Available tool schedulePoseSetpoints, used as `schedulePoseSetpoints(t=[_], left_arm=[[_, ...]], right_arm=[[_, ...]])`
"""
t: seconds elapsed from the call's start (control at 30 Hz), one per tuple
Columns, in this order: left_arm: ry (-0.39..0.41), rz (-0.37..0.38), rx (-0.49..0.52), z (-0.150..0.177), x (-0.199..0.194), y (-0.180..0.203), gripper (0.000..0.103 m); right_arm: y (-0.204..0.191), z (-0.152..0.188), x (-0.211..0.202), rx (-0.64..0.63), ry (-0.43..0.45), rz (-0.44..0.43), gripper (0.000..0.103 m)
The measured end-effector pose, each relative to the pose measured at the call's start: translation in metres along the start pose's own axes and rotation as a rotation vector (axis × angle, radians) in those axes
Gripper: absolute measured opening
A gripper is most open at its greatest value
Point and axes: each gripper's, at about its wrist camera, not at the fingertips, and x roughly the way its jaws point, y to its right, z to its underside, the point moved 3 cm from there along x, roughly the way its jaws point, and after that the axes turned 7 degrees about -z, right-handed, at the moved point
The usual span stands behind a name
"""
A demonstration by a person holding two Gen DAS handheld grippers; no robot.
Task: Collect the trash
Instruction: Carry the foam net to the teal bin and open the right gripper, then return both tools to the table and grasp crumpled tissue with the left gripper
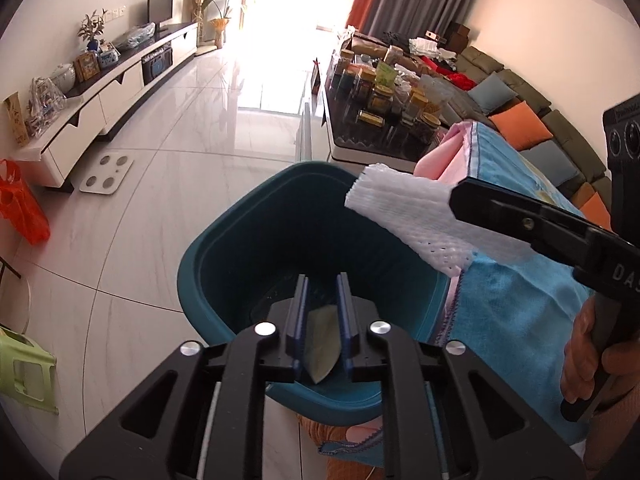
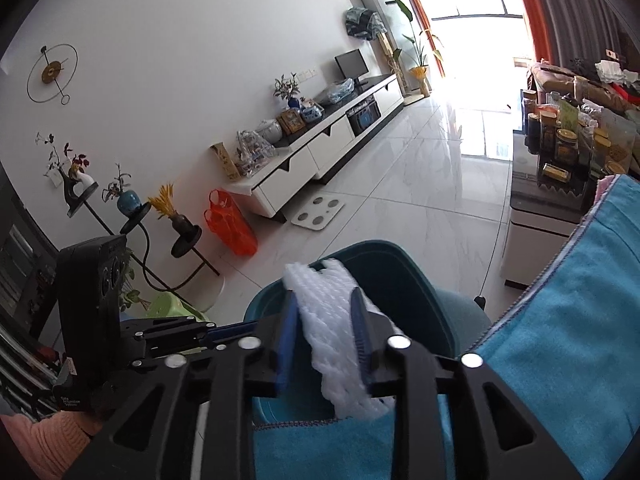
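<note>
A teal bin (image 1: 224,248) stands open on the tiled floor beside a blue towel (image 1: 520,300). My left gripper (image 1: 322,278) points down into the bin. A pale yellow-green scrap (image 1: 322,340) sits deep between its narrowly parted jaws, its edges against both blue pads. From the right, my right gripper (image 1: 452,200) reaches over the bin's rim with a white foam net (image 1: 400,208) sticking out of it. In the right wrist view the foam net (image 2: 332,320) fills the gap of the right gripper (image 2: 324,294), over the bin (image 2: 400,256). The left gripper (image 2: 240,328) shows at the left.
A person's hand (image 1: 580,360) holds the right gripper's handle. A low table (image 1: 360,148) crowded with jars stands behind the bin, with a sofa and cushions (image 1: 520,124) to its right. Along the left wall are a TV stand (image 1: 120,92), a scale (image 1: 106,172), an orange bag (image 1: 20,208) and a green stool (image 1: 24,372).
</note>
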Motion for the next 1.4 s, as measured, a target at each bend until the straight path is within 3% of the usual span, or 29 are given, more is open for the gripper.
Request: schedulePoseSetpoints(t=[0.1, 0.27, 0.33, 0.63, 0.77, 0.9, 1.1, 1.4], left_arm=[[0.044, -0.010, 0.011, 0.002, -0.017, 0.008, 0.024], [0.109, -0.017, 0.023, -0.001, -0.044, 0.020, 0.029], [0.126, -0.020, 0.026, -0.001, -0.053, 0.025, 0.031], [0.148, 0.002, 0.038, 0.004, -0.077, 0.049, 0.033], [0.176, 0.067, 0.082, 0.015, -0.088, 0.070, 0.041], [0.191, 0.184, 0.152, 0.035, -0.097, 0.115, 0.048], [0.168, 0.385, 0.310, 0.071, -0.098, 0.208, 0.051], [0.123, 0.566, 0.528, 0.106, -0.095, 0.337, 0.053]], right_arm=[[0.002, -0.002, -0.013, 0.013, 0.039, -0.015, 0.038], [0.002, 0.004, -0.039, 0.010, 0.081, -0.029, 0.039], [0.002, 0.009, -0.051, -0.001, 0.094, -0.023, 0.045], [0.012, 0.038, -0.104, 0.007, 0.150, -0.007, 0.046], [0.013, 0.060, -0.142, -0.006, 0.191, 0.039, 0.049], [0.016, 0.093, -0.190, -0.001, 0.243, 0.136, 0.052], [0.031, 0.142, -0.261, 0.068, 0.320, 0.327, 0.052], [0.068, 0.206, -0.356, 0.248, 0.431, 0.590, 0.052]])
